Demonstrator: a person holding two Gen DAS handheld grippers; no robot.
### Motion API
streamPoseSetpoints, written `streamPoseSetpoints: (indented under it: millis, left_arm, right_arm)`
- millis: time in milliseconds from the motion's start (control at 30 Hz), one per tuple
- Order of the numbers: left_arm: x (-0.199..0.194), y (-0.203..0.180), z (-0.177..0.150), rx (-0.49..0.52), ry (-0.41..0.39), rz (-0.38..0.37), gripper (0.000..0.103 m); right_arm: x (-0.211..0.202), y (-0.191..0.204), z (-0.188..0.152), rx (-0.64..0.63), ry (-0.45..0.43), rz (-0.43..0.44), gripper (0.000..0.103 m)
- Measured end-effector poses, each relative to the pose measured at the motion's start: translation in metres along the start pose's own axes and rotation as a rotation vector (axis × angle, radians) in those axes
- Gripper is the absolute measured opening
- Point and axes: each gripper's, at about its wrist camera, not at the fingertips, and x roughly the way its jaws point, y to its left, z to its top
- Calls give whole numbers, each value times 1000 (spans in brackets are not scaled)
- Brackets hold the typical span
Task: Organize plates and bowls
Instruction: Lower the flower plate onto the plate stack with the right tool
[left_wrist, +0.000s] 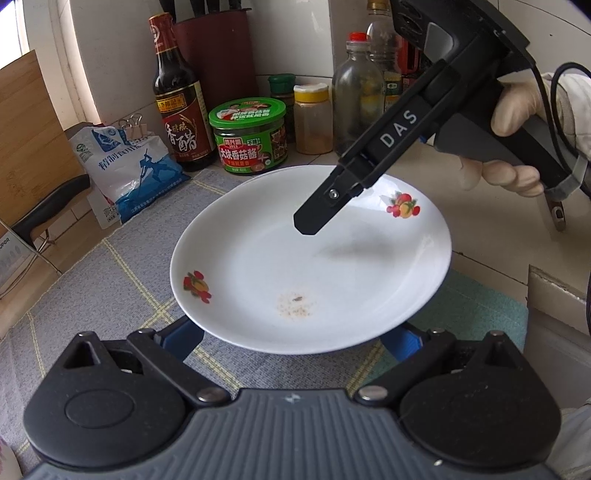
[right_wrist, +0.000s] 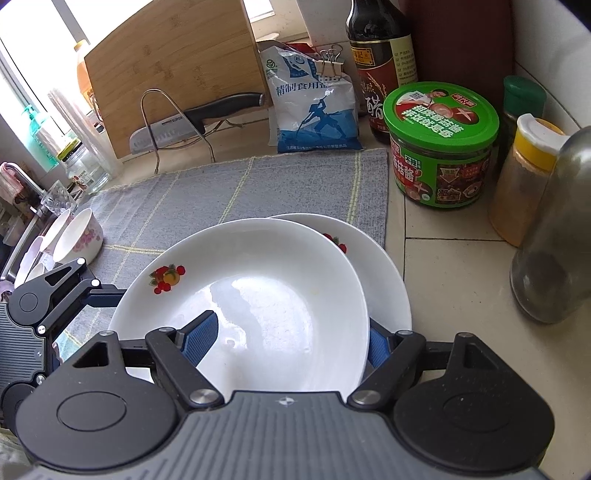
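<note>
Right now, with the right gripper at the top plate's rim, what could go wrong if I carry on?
1. The right gripper only straddles one edge of the top plate, and I cannot tell that the pads press. The plate could slip and strike the lower plate.
2. The green-lidded jar and glass bottle stand close by, so a wide swing might knock them.
3. The lower plate lies partly off the mat and may slide on the tile.

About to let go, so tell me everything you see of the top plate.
The top plate is white, glossy, ceramic-looking, shallow, with fruit prints on its rim and a speckled stain inside. It lies tilted over a second plate, offset from it. The right gripper pinches its near rim.
</note>
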Motion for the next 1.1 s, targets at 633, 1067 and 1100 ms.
streamPoseSetpoints:
  millis: [633,1067,1100]
  left_arm:
    - [2,0,1,6,-11,-31,101]
    - [3,2,0,-24,-25,-43,102]
    - [3,1,0,-23,-28,-40,102]
  right_arm:
    - [-23,4,-14,43,-30,-68,90]
    - [-28,18,-20,1,-17,-134,97]
    - [-28,19,-20,0,-15,-140,98]
